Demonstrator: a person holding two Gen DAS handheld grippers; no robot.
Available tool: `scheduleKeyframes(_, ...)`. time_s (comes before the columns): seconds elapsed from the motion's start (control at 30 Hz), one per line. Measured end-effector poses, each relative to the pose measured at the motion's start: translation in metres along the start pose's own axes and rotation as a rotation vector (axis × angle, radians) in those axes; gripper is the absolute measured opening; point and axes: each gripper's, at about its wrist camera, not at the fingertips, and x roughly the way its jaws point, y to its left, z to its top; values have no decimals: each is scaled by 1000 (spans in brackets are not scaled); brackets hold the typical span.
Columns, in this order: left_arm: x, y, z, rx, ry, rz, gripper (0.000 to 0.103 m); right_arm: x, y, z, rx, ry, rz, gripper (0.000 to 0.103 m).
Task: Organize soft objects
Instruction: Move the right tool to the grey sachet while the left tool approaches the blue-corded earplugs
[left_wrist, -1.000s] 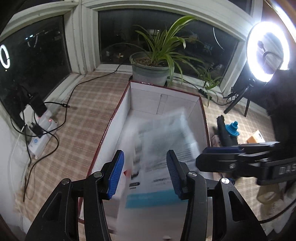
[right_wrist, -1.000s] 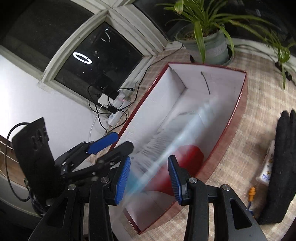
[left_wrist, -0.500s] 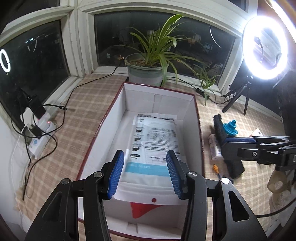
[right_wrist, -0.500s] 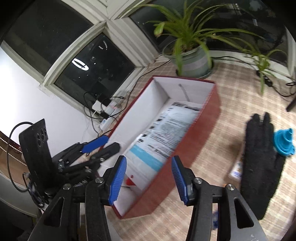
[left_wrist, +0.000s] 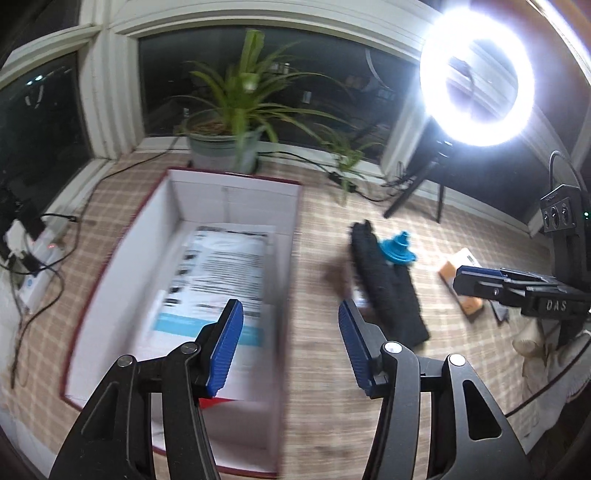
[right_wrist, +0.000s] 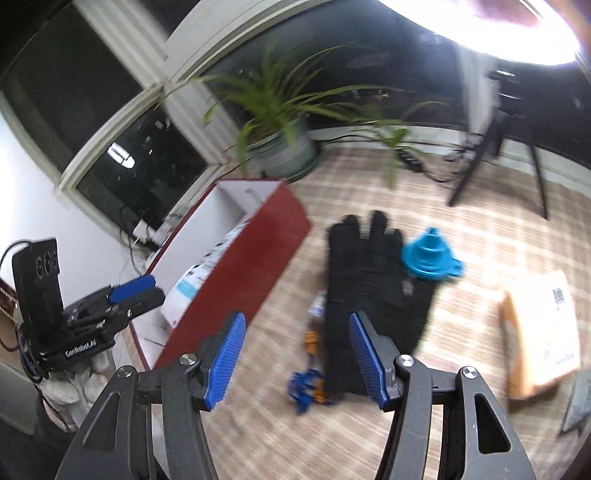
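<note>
Both cameras have swung right since half a second ago: the left hand-held gripper (left_wrist: 290, 349), which was centred over the red box (left_wrist: 110, 295), now straddles that box's right wall, and the right hand-held gripper (right_wrist: 295, 356) has come forward until the black glove (right_wrist: 373, 295) fills the middle of its view. The white printed pouch (left_wrist: 218, 280) lies flat on the floor of the box as it did then, with a red item partly showing under its near end, so that piece of the sorting looks finished. Both grippers are spread wide with nothing between the blue pads (left_wrist: 225, 350), which fits a pair that has let go of one item and is heading for another. The glove lies flat on the woven counter (right_wrist: 461, 236), fingers pointing toward the window, just beside the box's outer wall; its cuff end sits close to the right gripper's right pad (right_wrist: 367, 360), so it is probably the next pickup. A blue funnel (right_wrist: 430, 256) touches or overlaps the glove's far right edge, and small blue and orange bits (right_wrist: 308, 376), too blurred to name, lie at its near left. An orange-and-white packet (right_wrist: 539, 332) rests farther right. The spider plant (left_wrist: 229, 122) and ring light (left_wrist: 476, 77) stand behind, clear of the work. Motion blur softens both views.
</note>
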Motion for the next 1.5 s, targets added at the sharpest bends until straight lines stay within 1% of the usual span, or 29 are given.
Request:
scheduleKeyframes(0.17, 8, -36, -4, 32, 14, -52, 53, -32, -40, -12, 57, -55, -48, 55)
scheduleKeyframes(0.3, 18, -61, -13, 45, 48, -106, 53, -58, -69, -24, 89, -90, -85, 56)
scheduleKeyframes(0.33, 20, -68, -15, 50, 55, -113, 53, -63, -76, -27, 97, -96, -92, 56)
scheduleKeyframes(0.37, 22, -75, -18, 55, 60, -118, 53, -69, -83, -30, 105, -101, -103, 60)
scheduleKeyframes(0.43, 26, -85, -24, 63, 73, -134, 53, -81, -97, -38, 115, -113, -136, 64)
scheduleKeyframes(0.5, 30, -95, -31, 74, 84, -140, 53, -95, -110, -47, 121, -128, -192, 64)
scheduleKeyframes(0.63, 41, -107, -51, 84, 115, -131, 53, -112, -132, -68, 121, -131, -292, 64)
scheduleKeyframes(0.77, 55, -111, -70, 79, 154, -113, 53, -121, -158, -98, 139, -103, -396, 65)
scheduleKeyframes(0.83, 58, -110, -78, 73, 160, -104, 53, -122, -170, -114, 145, -87, -458, 65)
scheduleKeyframes(0.9, 61, -111, -85, 72, 159, -88, 53, -120, -182, -125, 150, -79, -500, 65)
scheduleKeyframes(1.0, 67, -113, -93, 84, 151, -68, 53, -118, -198, -134, 164, -98, -557, 65)
scheduleKeyframes(1.03, 68, -114, -95, 92, 143, -60, 53, -117, -203, -135, 170, -111, -562, 65)
scheduleKeyframes(1.13, 73, -117, -102, 105, 107, -36, 53, -112, -217, -136, 177, -137, -597, 71)
scheduleKeyframes(1.2, 77, -116, -105, 87, 91, -37, 53, -106, -226, -134, 190, -142, -595, 73)
scheduleKeyframes(1.27, 80, -114, -106, 66, 84, -36, 53, -102, -231, -131, 198, -138, -592, 77)
scheduleKeyframes(1.37, 86, -110, -107, 46, 77, -20, 53, -95, -237, -129, 189, -121, -627, 78)
scheduleKeyframes(1.43, 91, -109, -107, 39, 86, 1, 53, -93, -239, -128, 189, -108, -630, 78)
scheduleKeyframes(1.47, 94, -108, -107, 35, 90, 9, 54, -91, -240, -128, 189, -105, -629, 78)
scheduleKeyframes(1.5, 97, -107, -106, 31, 90, 15, 56, -90, -241, -128, 188, -104, -629, 78)
